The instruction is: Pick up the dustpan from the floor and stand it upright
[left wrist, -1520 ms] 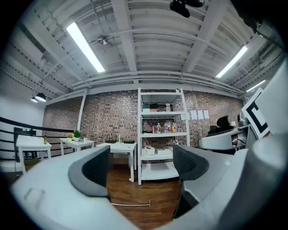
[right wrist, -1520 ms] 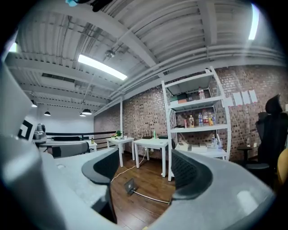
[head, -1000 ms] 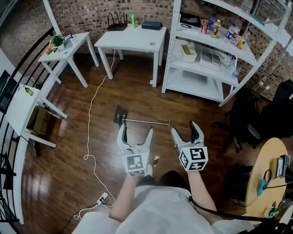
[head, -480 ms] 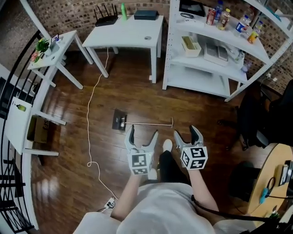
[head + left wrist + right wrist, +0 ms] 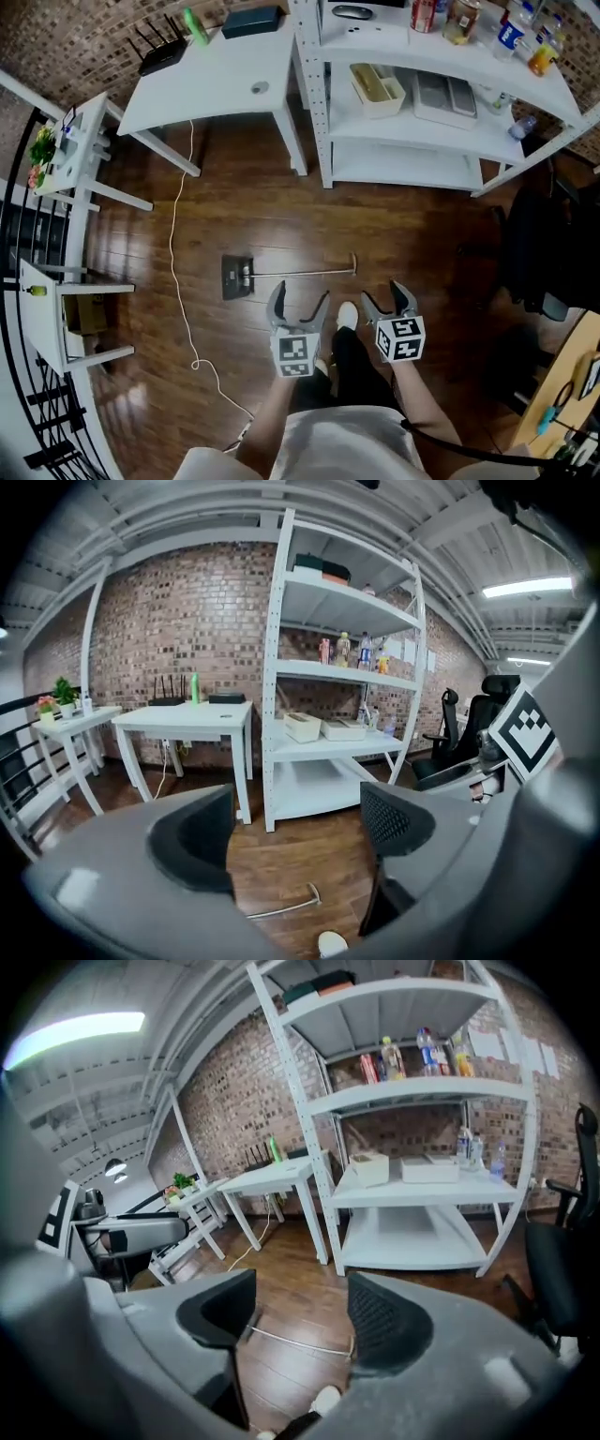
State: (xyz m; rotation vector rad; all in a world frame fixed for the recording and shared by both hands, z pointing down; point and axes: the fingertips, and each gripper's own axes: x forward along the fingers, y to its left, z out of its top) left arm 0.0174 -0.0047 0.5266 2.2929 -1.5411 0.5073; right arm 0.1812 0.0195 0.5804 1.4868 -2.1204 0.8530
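The dustpan lies flat on the dark wood floor, its dark pan at the left and its thin handle running right to a small end grip. Just below the handle hangs my left gripper, open and empty. My right gripper hangs beside it, below the handle's right end; its jaws are closing with nothing between them. In the left gripper view the handle shows on the floor under the left gripper. The handle also lies ahead of the right gripper in the right gripper view.
A white shoe tip rests between the grippers. A white cable trails over the floor left of the pan. Behind stand a white table and a white shelving unit. Small white tables line the left, and a black chair is at right.
Both grippers have come down and forward toward the dustpan's handle. The right jaws have narrowed slightly. The dustpan has not moved on the floor.
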